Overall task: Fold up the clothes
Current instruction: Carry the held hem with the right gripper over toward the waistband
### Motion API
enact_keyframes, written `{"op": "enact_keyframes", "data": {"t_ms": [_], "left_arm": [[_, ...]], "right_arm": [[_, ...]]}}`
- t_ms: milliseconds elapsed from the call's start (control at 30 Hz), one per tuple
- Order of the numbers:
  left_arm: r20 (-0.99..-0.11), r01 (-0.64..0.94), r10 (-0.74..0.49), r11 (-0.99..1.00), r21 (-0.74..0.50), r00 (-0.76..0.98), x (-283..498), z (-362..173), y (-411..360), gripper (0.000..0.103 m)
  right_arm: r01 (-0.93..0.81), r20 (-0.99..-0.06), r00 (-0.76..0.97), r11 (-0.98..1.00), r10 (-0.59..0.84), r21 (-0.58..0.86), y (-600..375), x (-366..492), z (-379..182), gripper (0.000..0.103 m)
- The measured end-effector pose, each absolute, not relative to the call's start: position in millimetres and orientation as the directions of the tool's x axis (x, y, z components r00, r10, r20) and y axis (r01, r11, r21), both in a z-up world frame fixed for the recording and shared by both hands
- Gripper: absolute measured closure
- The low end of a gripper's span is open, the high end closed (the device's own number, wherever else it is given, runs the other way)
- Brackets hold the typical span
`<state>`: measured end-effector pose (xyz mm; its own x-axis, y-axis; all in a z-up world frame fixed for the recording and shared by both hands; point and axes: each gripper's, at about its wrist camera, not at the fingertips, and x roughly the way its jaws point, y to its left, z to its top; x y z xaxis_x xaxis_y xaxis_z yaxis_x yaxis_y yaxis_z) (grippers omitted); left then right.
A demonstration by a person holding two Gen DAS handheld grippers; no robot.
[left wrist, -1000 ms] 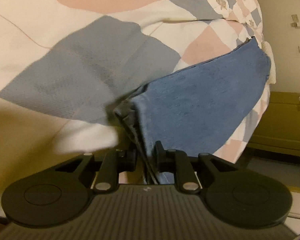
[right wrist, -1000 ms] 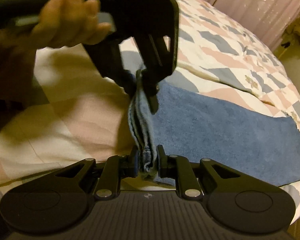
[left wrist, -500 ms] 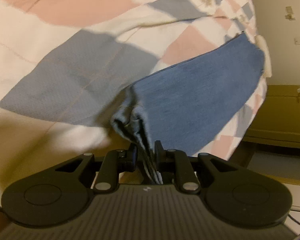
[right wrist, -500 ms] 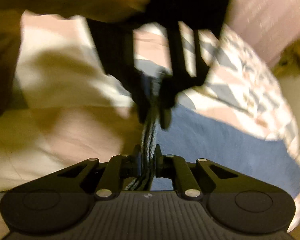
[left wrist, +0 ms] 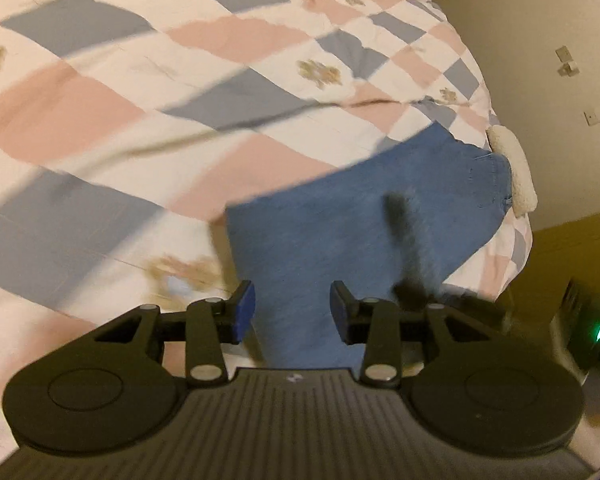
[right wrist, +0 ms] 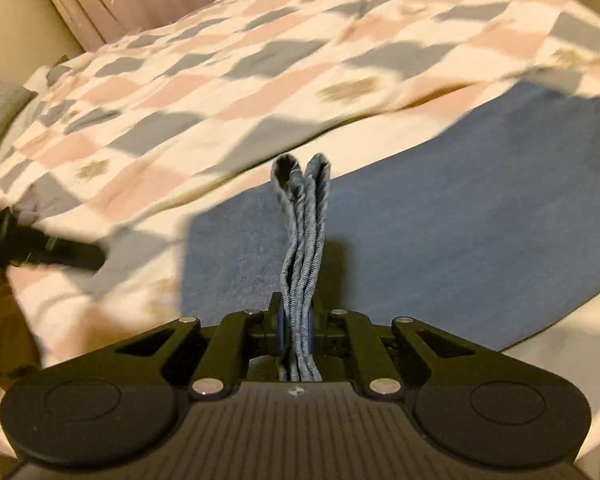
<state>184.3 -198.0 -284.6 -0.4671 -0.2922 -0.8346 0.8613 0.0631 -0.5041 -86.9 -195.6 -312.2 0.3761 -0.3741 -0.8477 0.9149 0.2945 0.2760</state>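
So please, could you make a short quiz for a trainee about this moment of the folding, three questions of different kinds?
1. True or false: the left tongs are clamped on the blue denim garment.
2. What do the right tongs hold?
A. a corner of the checked quilt
B. bunched layers of the denim
C. nothing
3. Fill in: the garment lies on the ____.

Key
1. False: the left jaws stand apart with only cloth seen beyond them.
2. B: several folded denim edges rise from between the shut jaws.
3. quilt
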Motion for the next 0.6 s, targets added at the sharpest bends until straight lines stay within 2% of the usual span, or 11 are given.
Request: {"op": "enact_keyframes", "data": {"t_ms": [300, 467, 600], "left_arm": [[-0.882, 0.926, -0.296, -0.025, -0.376, -0.366, 20.7, -317.5, -224.5, 0.065], [-0.911, 0.958, -0.297, -0.115, -0.262, -0.285, -22.2, -337.2, -253.2, 0.061], [-0.929, 0.963, -0.262, -0.134, -0.234, -0.262, -30.5, -347.7, -265.7, 0.061]], "right_arm": [[0.940, -0.876, 0.267, 0.310, -0.402, 0.144, -291.6, -251.9, -322.0, 0.094], [0.951, -0.896, 0.239, 0.275, -0.375, 0.139, -316.8, -285.7, -344.5, 0.094], [0.949, -0.898, 0.217, 0.300, -0.382, 0.102, -318.9, -281.8, -351.1, 0.094]]}}
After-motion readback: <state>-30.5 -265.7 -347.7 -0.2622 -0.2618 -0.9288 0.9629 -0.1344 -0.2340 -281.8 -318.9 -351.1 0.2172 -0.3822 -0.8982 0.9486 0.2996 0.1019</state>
